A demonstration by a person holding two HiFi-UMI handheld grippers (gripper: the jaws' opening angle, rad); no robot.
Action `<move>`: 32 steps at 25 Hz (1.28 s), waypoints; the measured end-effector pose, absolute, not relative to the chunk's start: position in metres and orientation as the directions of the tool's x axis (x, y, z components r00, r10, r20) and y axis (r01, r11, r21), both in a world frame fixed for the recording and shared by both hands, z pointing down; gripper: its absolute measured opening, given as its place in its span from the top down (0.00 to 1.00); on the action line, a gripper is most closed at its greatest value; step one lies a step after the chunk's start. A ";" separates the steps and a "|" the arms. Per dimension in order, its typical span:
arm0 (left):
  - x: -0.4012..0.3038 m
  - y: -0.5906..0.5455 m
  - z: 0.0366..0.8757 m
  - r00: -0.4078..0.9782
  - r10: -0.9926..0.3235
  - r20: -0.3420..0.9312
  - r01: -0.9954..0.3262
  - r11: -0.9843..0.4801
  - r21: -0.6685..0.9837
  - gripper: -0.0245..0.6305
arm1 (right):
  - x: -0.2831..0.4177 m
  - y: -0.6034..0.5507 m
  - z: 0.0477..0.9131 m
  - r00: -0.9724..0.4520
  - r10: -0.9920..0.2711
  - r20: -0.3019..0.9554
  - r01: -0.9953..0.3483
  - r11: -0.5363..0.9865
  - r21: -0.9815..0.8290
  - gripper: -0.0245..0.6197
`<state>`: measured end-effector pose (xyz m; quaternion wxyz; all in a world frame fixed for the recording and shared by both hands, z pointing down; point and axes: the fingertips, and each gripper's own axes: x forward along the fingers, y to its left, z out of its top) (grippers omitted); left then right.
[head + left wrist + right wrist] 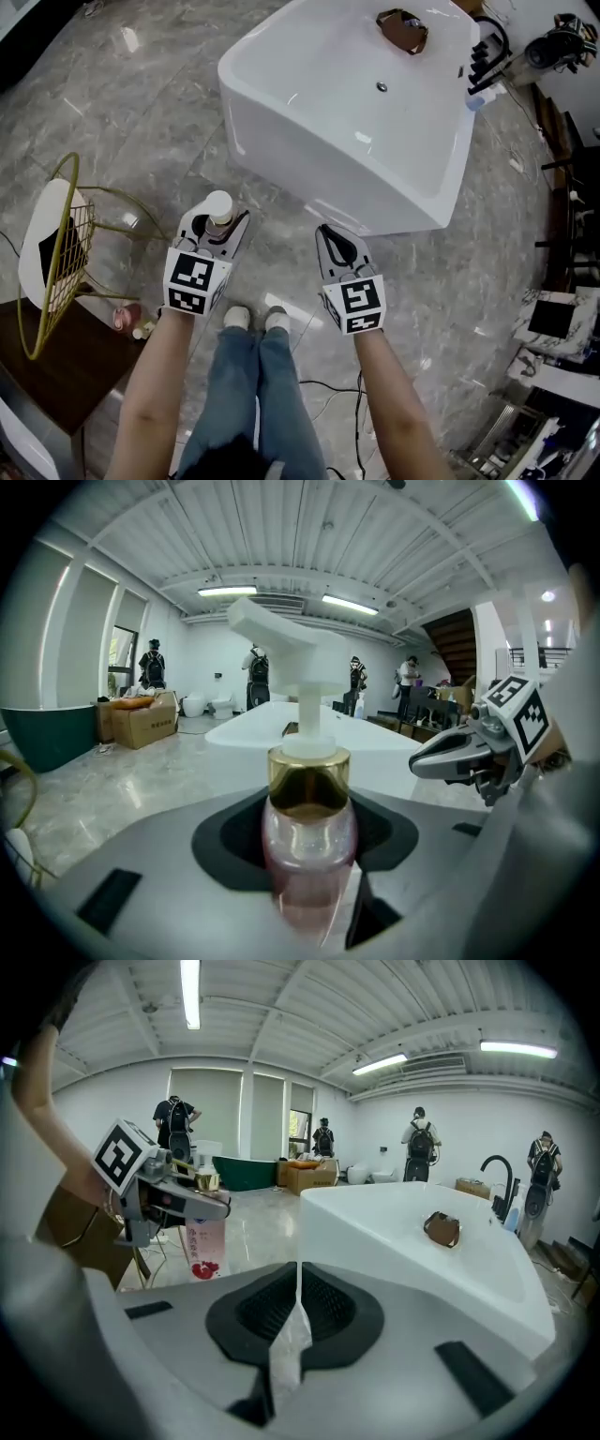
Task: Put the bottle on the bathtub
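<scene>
- The white bathtub (pixel 319 150) fills the upper middle of the head view. Its broad flat rim is bare on the near side, which looks like the natural landing place for the task. A brown object (pixel 403 30) and a black faucet (pixel 487 49) take up the far end.
- A gold wire chair (pixel 58 246) stands on the marble floor at the person's left, well apart from the tub and out of the way.
- The left gripper (pixel 221 225) is held out in front of the person, short of the tub's near corner. Its jaws are clamped on the pink body of the bottle below the gold collar. This grip keeps the pump head clear and the bottle upright, so I judge it could be set down on its base.
- The right gripper (pixel 328 234) hangs level beside the left one, nearer the tub wall. Its jaws are pressed together with nothing between them, so it looks idle and plays no part in the carry.
- The bottle (pixel 218 204) is in the air above the floor, near the tub but not yet over its rim. It stands upright, with its white pump nozzle pointing off to one side. I judge the carry to be midway, with lifting and reaching to the rim left to do.
</scene>
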<state>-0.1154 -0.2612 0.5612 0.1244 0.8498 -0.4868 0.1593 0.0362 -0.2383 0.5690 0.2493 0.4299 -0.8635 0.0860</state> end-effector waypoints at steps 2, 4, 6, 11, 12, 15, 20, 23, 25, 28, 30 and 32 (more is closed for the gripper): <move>-0.105 -0.271 0.588 0.481 -0.784 0.392 -0.862 -0.504 0.050 0.64 | 0.038 -0.241 0.602 -0.511 -0.686 0.519 -0.773 0.630 0.071 0.94; -0.093 -0.281 0.615 0.489 -0.781 0.389 -0.858 -0.510 0.056 0.64 | 0.043 -0.244 0.634 -0.505 -0.681 0.530 -0.773 0.630 0.073 0.94; -0.085 -0.291 0.643 0.496 -0.777 0.388 -0.855 -0.516 0.061 0.64 | 0.047 -0.248 0.664 -0.495 -0.684 0.535 -0.784 0.617 0.064 0.94; -0.078 -0.318 0.713 0.491 -0.772 0.403 -0.856 -0.514 0.057 0.64 | 0.051 -0.260 0.737 -0.479 -0.689 0.544 -0.805 0.591 0.040 0.94; -0.076 -0.325 0.727 0.489 -0.770 0.409 -0.856 -0.514 0.056 0.64 | 0.052 -0.264 0.749 -0.478 -0.690 0.543 -0.808 0.589 0.037 0.94; -0.072 -0.346 0.769 0.486 -0.770 0.413 -0.857 -0.512 0.054 0.64 | 0.056 -0.275 0.787 -0.477 -0.691 0.542 -0.808 0.588 0.039 0.94; -0.070 -0.380 0.834 0.483 -0.784 0.390 -0.862 -0.504 0.057 0.64 | 0.059 -0.292 0.853 -0.477 -0.692 0.542 -0.800 0.597 0.058 0.94; -0.062 -0.400 0.868 0.484 -0.789 0.379 -0.865 -0.498 0.068 0.64 | 0.067 -0.304 0.887 -0.482 -0.686 0.545 -0.787 0.612 0.075 0.94; -0.058 -0.413 0.890 0.489 -0.787 0.377 -0.862 -0.501 0.072 0.64 | 0.070 -0.311 0.907 -0.483 -0.685 0.545 -0.782 0.618 0.083 0.94; -0.055 -0.432 0.924 0.483 -0.793 0.371 -0.867 -0.494 0.072 0.64 | 0.072 -0.320 0.934 -0.489 -0.689 0.534 -0.776 0.624 0.095 0.94; -0.054 -0.441 0.941 0.478 -0.799 0.365 -0.867 -0.495 0.051 0.64 | 0.074 -0.328 0.950 -0.491 -0.696 0.524 -0.775 0.624 0.102 0.94; -0.051 -0.448 0.955 0.481 -0.801 0.357 -0.862 -0.505 0.028 0.64 | 0.076 -0.337 0.966 -0.489 -0.703 0.516 -0.780 0.618 0.103 0.94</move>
